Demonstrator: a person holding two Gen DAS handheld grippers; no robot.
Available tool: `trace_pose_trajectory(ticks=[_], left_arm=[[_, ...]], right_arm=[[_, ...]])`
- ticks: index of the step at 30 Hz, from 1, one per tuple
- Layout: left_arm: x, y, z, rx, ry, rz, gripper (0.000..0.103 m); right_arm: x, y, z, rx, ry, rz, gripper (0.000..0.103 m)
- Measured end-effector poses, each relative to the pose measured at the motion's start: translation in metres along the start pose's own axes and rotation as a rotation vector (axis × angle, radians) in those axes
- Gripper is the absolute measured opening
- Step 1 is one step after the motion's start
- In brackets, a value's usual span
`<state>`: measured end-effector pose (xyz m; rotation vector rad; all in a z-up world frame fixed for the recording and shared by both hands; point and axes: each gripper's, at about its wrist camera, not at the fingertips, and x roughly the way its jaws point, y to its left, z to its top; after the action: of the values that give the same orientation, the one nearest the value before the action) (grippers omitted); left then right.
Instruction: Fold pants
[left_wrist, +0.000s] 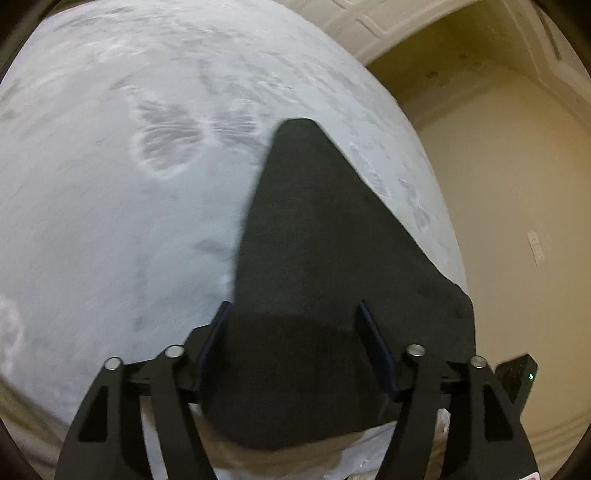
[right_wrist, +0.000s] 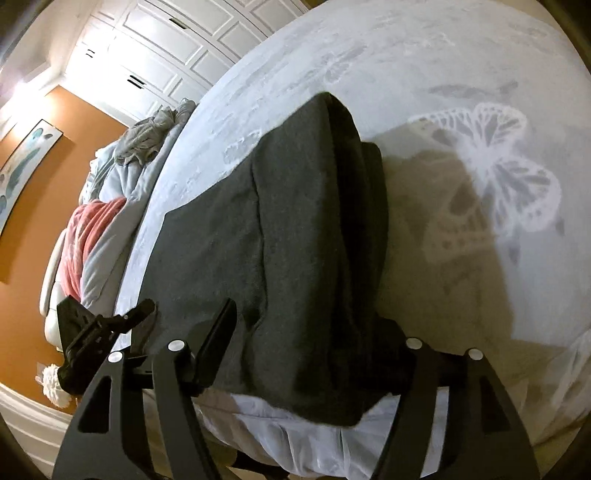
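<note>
Your pants (left_wrist: 325, 280) lie on the bed (left_wrist: 110, 221), close to its edge, and one end hangs a little over the side. They are dark grey and partly folded, with one layer on top of another. Your left claw (left_wrist: 295, 350) is wide open, with one finger on each side of the pants, and it is not squeezing them. Your right claw (right_wrist: 314, 354) is wide open too, around the other end of the pants (right_wrist: 280, 229). The bed cover has white butterflies (right_wrist: 495, 166) on it.
</note>
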<state>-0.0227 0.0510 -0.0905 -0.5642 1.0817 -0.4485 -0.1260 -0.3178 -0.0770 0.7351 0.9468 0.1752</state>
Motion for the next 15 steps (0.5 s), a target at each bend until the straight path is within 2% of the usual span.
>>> trace_pose_trajectory(ticks=[1, 2, 3, 4, 5, 7, 12, 15], left_arm=[[0.004, -0.003, 0.000, 0.023, 0.006, -0.005, 0.064], [0.007, -0.005, 0.000, 0.038, 0.005, -0.005, 0.058], [0.007, -0.007, -0.001, 0.053, 0.008, -0.008, 0.025], [0.006, -0.007, -0.002, 0.046, 0.032, -0.034, 0.024], [-0.001, -0.006, -0.001, 0.028, 0.025, -0.054, 0.019], [-0.026, -0.017, 0.000, 0.041, -0.002, -0.102, 0.018], [-0.096, -0.073, 0.001, 0.165, -0.074, -0.153, 0.017], [-0.151, -0.119, 0.005, 0.284, -0.169, -0.191, 0.017]], right_arm=[[0.002, -0.002, 0.000, 0.005, -0.010, 0.005, 0.060], [0.002, -0.002, 0.001, 0.001, -0.012, -0.001, 0.049], [0.003, -0.002, 0.002, -0.003, -0.005, 0.004, 0.036], [0.003, 0.000, 0.002, 0.000, -0.003, 0.023, 0.032], [-0.001, 0.004, 0.002, -0.016, -0.012, 0.021, 0.030], [-0.014, 0.019, -0.001, -0.073, -0.039, 0.014, 0.028], [-0.071, 0.069, -0.009, -0.218, -0.118, 0.062, 0.028], [-0.115, 0.096, -0.007, -0.296, -0.197, 0.099, 0.028]])
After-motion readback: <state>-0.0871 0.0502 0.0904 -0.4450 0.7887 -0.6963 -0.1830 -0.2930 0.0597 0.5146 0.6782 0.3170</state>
